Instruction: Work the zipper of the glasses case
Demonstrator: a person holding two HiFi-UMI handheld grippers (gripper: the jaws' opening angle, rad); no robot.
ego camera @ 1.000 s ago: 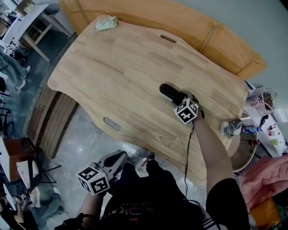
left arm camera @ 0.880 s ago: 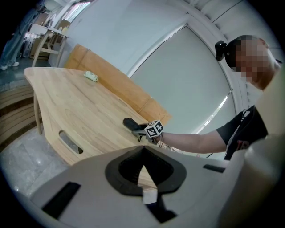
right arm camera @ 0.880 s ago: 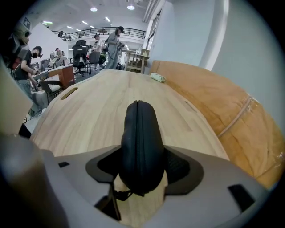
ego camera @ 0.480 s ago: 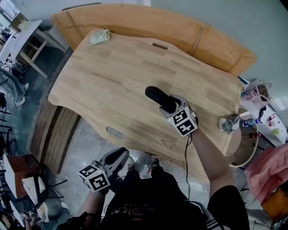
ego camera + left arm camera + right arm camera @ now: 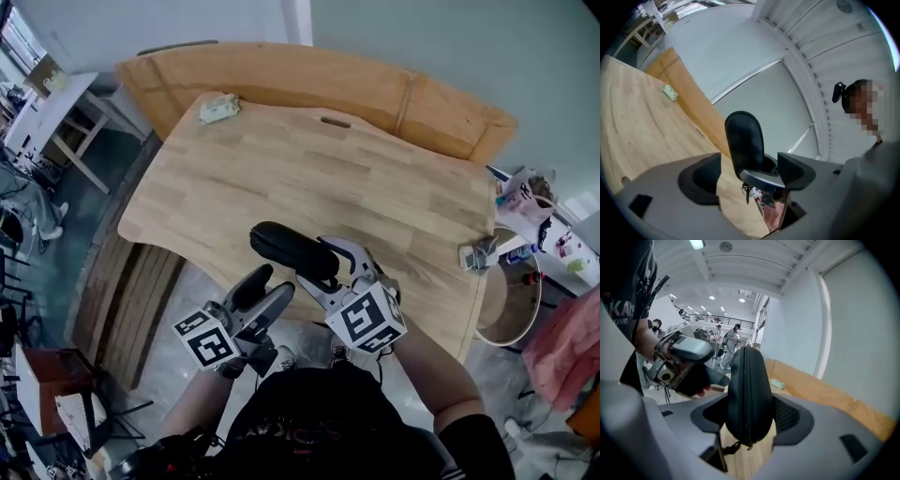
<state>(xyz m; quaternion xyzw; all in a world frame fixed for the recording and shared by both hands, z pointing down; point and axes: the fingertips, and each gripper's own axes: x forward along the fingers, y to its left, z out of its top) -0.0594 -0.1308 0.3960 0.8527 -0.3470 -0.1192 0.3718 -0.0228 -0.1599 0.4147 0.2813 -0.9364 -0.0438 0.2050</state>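
The black oval glasses case [image 5: 284, 249] hangs over the table's near edge, and my right gripper [image 5: 324, 268] is shut on its right end. In the right gripper view the case [image 5: 746, 387] stands upright between the pads of the right gripper [image 5: 747, 414]. Its zipper line faces the camera and the pull [image 5: 738, 445] dangles at the bottom. My left gripper [image 5: 265, 292] sits just below-left of the case, its jaws opening and touching nothing. In the left gripper view the case [image 5: 744, 138] stands ahead of the spread left gripper [image 5: 749, 173], beyond its tips.
The wooden table [image 5: 281, 169] carries a pale crumpled item [image 5: 220, 108] at its far left corner. Wooden boards [image 5: 375, 89] lean behind it. A small device [image 5: 478, 253] sits at the right edge, beside a round tub [image 5: 511, 300]. People [image 5: 733, 341] stand far off.
The right gripper has lifted the case off the table's middle and brought it to the near edge. The left gripper has come up beside the case and spread its jaws.
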